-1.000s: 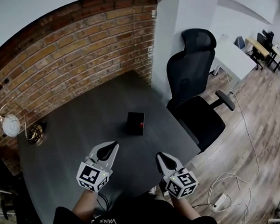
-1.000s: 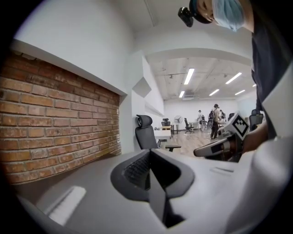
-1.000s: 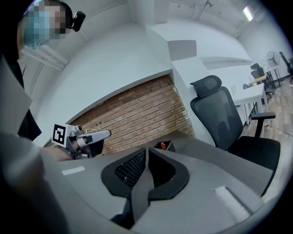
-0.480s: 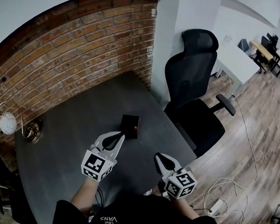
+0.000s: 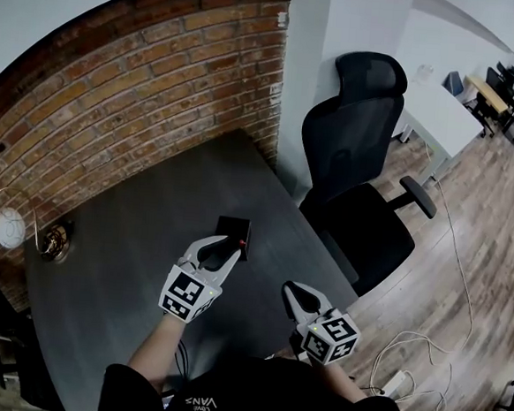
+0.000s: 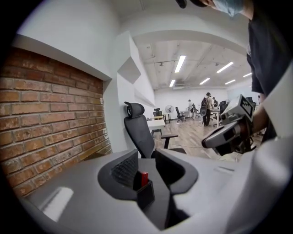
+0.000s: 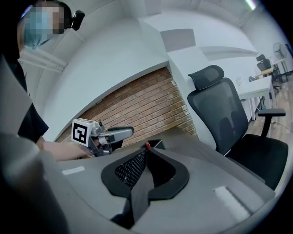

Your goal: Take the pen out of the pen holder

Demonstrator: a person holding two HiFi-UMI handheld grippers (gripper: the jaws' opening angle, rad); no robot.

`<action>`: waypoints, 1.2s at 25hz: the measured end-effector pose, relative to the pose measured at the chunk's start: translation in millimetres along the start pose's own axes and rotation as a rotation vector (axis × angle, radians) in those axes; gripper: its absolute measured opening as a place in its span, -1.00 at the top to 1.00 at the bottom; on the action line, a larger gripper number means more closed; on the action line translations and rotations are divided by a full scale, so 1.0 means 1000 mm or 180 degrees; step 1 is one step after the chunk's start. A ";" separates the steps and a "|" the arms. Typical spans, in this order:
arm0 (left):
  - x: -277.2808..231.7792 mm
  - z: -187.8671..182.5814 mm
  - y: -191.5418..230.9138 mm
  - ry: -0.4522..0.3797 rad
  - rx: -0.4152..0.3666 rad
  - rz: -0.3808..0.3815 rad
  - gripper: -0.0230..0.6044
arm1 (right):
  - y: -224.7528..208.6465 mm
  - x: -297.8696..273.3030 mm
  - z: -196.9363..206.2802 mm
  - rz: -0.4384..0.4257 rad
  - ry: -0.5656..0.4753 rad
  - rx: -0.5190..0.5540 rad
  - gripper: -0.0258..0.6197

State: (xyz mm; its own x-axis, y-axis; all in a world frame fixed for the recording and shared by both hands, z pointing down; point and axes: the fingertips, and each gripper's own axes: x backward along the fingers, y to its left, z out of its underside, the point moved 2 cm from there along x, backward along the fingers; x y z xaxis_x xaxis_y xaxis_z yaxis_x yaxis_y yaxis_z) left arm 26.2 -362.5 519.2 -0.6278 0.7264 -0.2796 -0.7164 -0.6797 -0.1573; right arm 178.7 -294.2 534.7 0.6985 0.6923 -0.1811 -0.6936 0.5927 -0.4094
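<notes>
The left gripper (image 5: 221, 247) is opening its jaws, a narrow gap aimed at the red pen (image 6: 143, 178) standing in the black pen holder (image 6: 146, 195), nothing gripped yet. The right gripper (image 5: 291, 289) waits nearby, jaws together and empty.

**pixelnoob:** quick one, what colours have you actually got on that desk?

**me:** The tabletop (image 5: 118, 278) is plain dark charcoal grey, no pattern at all. The pen holder (image 5: 230, 227) is black, and the pen (image 6: 143, 178) shows a bright red top. The brick wall (image 5: 115, 100) is reddish-brown with pale mortar lines, and there's white plaster above it.

**pixelnoob:** and the rest?

**me:** The office chair (image 5: 358, 164) is black all over. The floor (image 5: 475, 244) is brown wood planks with a white cable (image 5: 420, 333) on it. My right gripper (image 5: 291, 289) is pale grey with black inside the jaws, and its marker cube (image 5: 333, 337) is black-and-white squares.
</notes>
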 end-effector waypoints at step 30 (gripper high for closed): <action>-0.063 0.069 0.008 0.0784 0.0113 0.0068 0.51 | -0.032 -0.001 0.010 0.0088 0.0186 -0.0125 0.92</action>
State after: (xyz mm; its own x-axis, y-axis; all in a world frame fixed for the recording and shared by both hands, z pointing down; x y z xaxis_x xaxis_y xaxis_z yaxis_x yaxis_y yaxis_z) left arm 39.0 -406.8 600.8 -0.5529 0.6624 -0.5055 -0.7169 -0.6874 -0.1166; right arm 198.8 -309.8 557.2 0.6891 0.6822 -0.2442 -0.7060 0.5564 -0.4382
